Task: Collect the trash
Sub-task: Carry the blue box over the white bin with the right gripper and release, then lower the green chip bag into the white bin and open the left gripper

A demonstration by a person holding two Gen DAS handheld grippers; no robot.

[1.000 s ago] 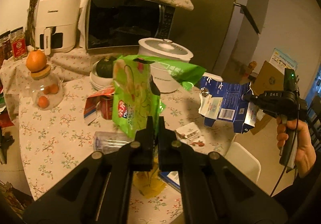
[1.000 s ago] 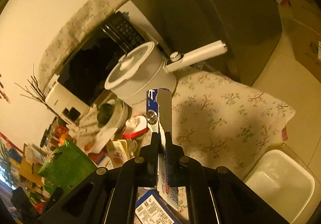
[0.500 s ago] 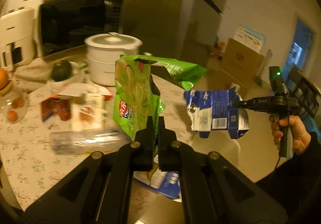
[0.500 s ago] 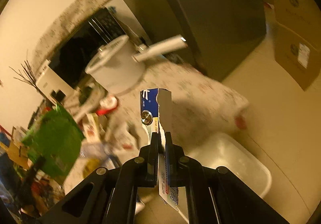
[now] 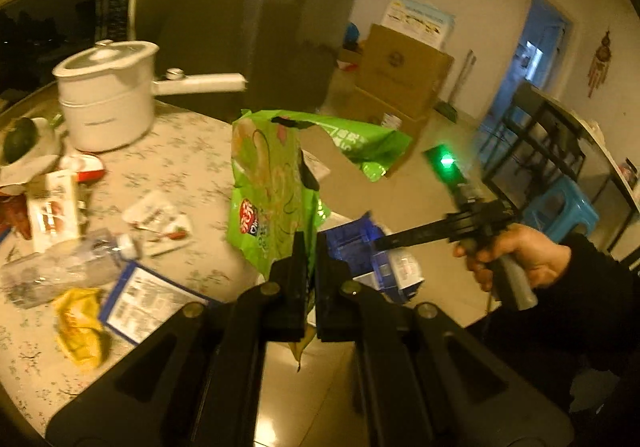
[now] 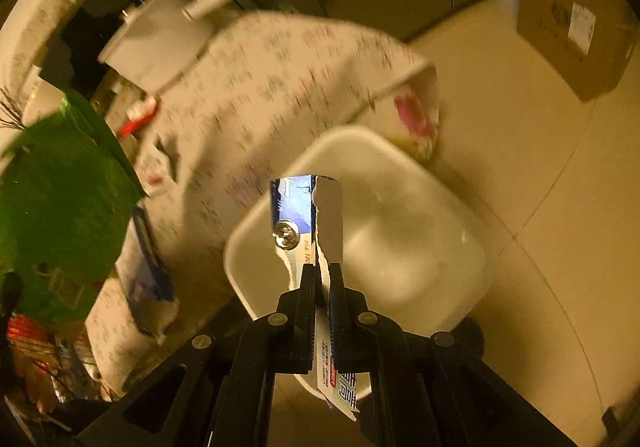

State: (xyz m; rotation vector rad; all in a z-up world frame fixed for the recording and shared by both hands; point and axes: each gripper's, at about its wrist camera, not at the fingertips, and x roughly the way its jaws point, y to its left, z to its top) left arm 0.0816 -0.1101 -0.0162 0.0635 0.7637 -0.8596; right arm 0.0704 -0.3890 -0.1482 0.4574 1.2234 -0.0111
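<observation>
The torn blue carton [image 6: 308, 215], clamped edge-on in your right gripper [image 6: 322, 287], stands long axis away from the jaws, directly above the white bin [image 6: 440, 247] on the floor. Your left gripper [image 5: 310, 267] pinches the green snack bag [image 5: 272, 191] upright beside the table [image 5: 192, 159]. Step: carrying to the bin; next, lower and release over its opening

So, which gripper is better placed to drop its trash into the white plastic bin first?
The right gripper. Its flattened blue carton hangs directly above the white plastic bin on the floor. The left gripper, shut on the green snack bag, appears beside the table edge, not over the bin.
</observation>
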